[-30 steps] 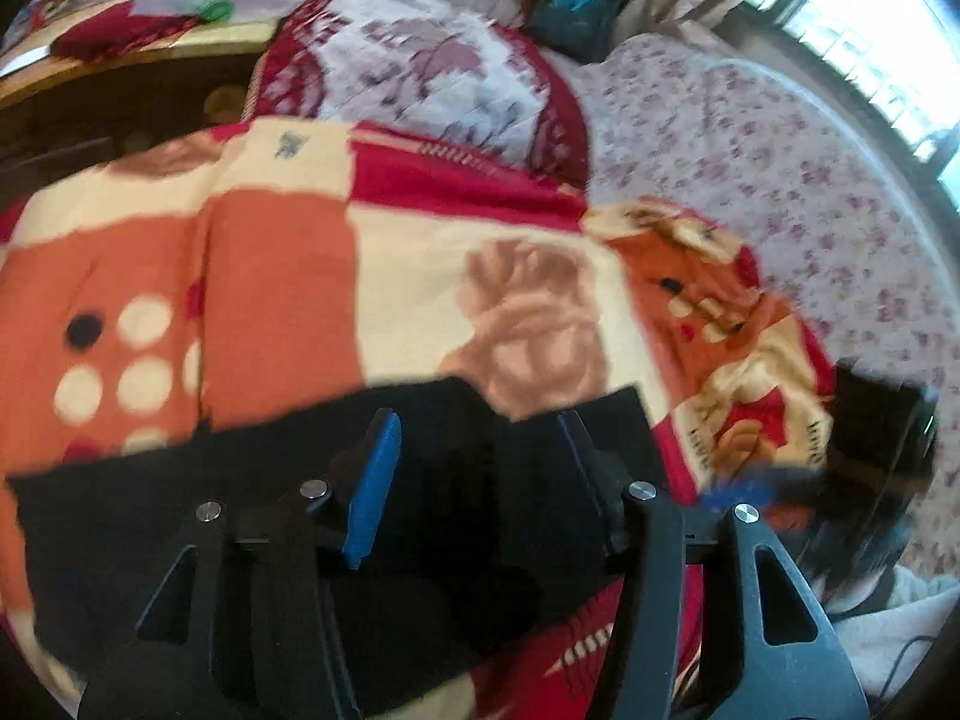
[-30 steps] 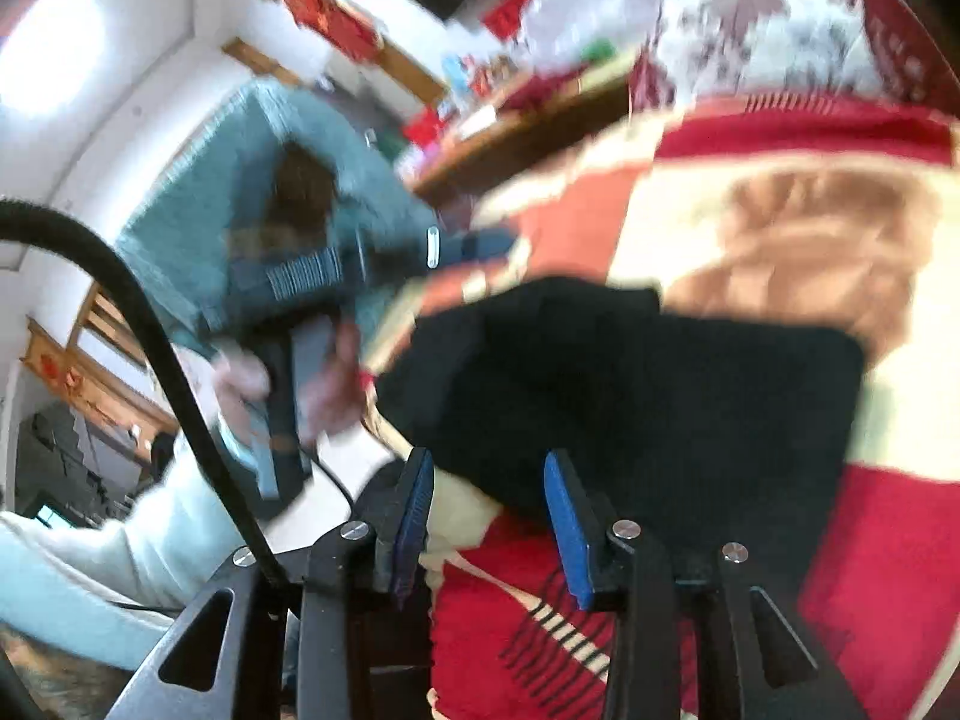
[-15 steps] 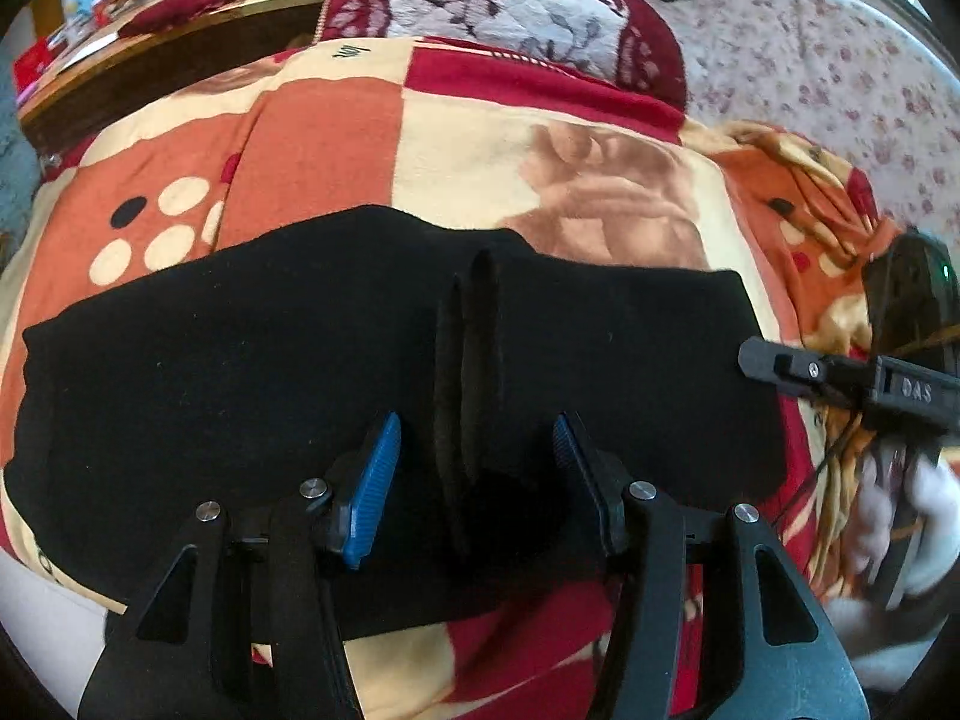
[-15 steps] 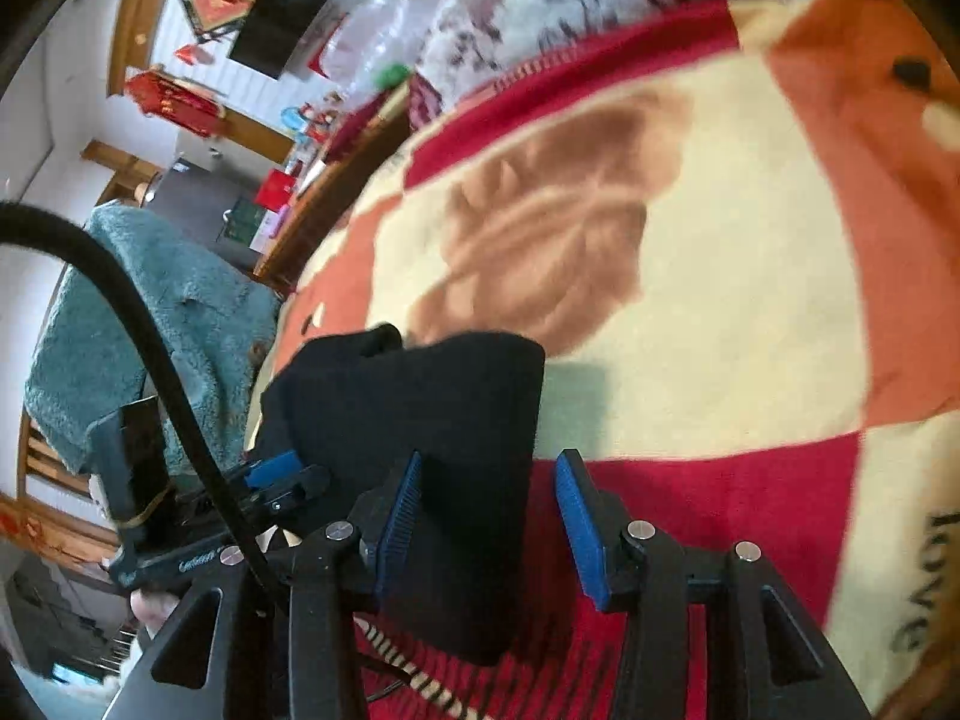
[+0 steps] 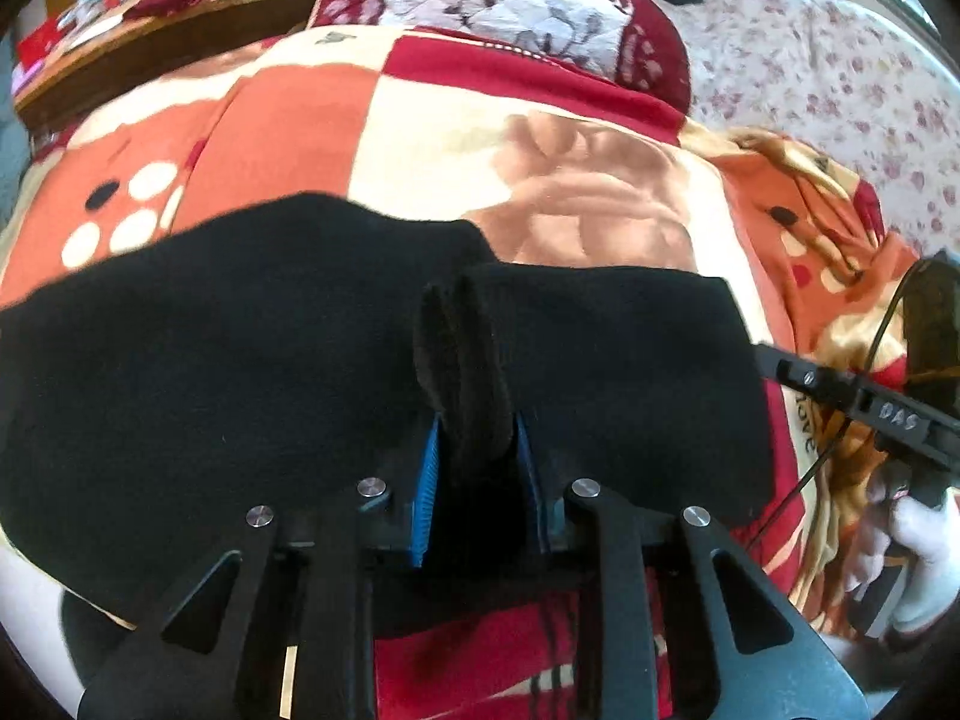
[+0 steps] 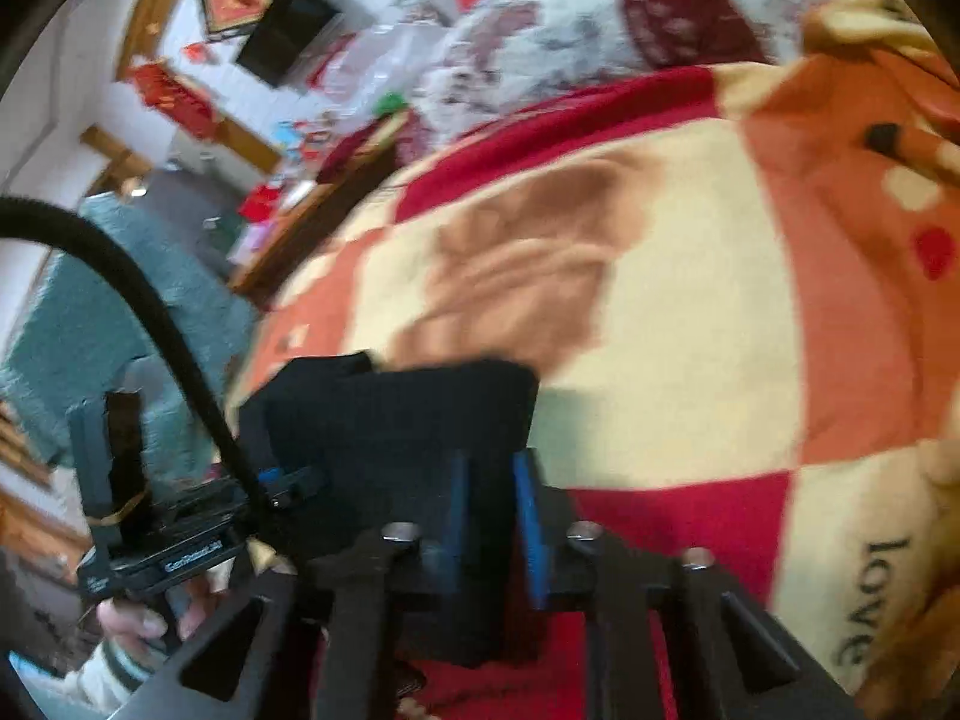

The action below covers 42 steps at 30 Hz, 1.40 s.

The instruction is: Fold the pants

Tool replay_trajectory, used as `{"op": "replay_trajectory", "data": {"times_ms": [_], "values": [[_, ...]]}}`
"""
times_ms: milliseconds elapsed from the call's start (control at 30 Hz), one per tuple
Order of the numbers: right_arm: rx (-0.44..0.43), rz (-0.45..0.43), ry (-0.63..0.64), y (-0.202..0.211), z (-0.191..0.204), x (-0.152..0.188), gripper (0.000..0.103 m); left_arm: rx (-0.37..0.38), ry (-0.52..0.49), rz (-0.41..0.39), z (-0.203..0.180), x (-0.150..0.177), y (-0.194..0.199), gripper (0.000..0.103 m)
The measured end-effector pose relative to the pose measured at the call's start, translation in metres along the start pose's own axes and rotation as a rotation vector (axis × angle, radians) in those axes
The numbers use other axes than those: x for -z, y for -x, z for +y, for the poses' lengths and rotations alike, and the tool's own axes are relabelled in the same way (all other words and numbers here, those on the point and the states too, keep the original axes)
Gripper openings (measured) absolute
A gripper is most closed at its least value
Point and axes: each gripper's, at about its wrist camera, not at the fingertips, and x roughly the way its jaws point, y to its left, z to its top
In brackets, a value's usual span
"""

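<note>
White letters "DAS" stand on the black body of the right hand-held gripper [image 5: 894, 420] in the left wrist view. The blanket [image 6: 690, 276] carries the word "love" in dark letters near its right edge. The left hand-held gripper [image 6: 180, 558] bears a small white label, too blurred to read surely.

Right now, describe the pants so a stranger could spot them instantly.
Find the patchwork blanket in red, orange and cream covering the bed. On its near part lie the black pants, spread flat, with the left gripper pinching a raised fold. They are the only plain black cloth on that colourful blanket.
</note>
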Motion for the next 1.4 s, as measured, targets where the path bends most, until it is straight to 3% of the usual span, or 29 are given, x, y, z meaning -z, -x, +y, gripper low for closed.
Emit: {"op": "replay_trajectory", "data": {"times_ms": [200,333,467,633,867,1100,1267,1400], "values": [[-0.097,-0.066,-0.06,0.018,-0.002,-0.006,0.01,0.0,0.018,0.006,0.009,0.003,0.012,0.024],[-0.119,-0.069,0.015,0.025,0.024,-0.009,0.012,-0.013,0.035,-0.008,0.015,0.009,0.021,0.024],[-0.137,-0.012,0.083,0.012,0.047,0.001,0.014,-0.047,0.024,-0.014,0.017,0.015,0.024,0.024],[-0.081,0.119,0.141,-0.028,0.055,0.02,0.02,-0.036,0.046,-0.016,0.024,0.02,0.031,0.024],[-0.085,0.078,0.188,-0.013,0.07,0.01,0.035,-0.05,0.104,-0.042,0.042,0.028,0.051,0.024],[-0.122,0.069,0.256,-0.01,0.104,-0.004,0.038,-0.102,0.159,-0.078,0.065,0.034,0.068,0.024],[-0.133,0.064,0.313,-0.014,0.129,-0.008,0.045,-0.129,0.2,-0.095,0.081,0.035,0.077,0.024],[-0.141,0.069,0.33,-0.022,0.143,-0.01,0.046,-0.13,0.229,-0.102,0.091,0.038,0.081,0.035]]}}
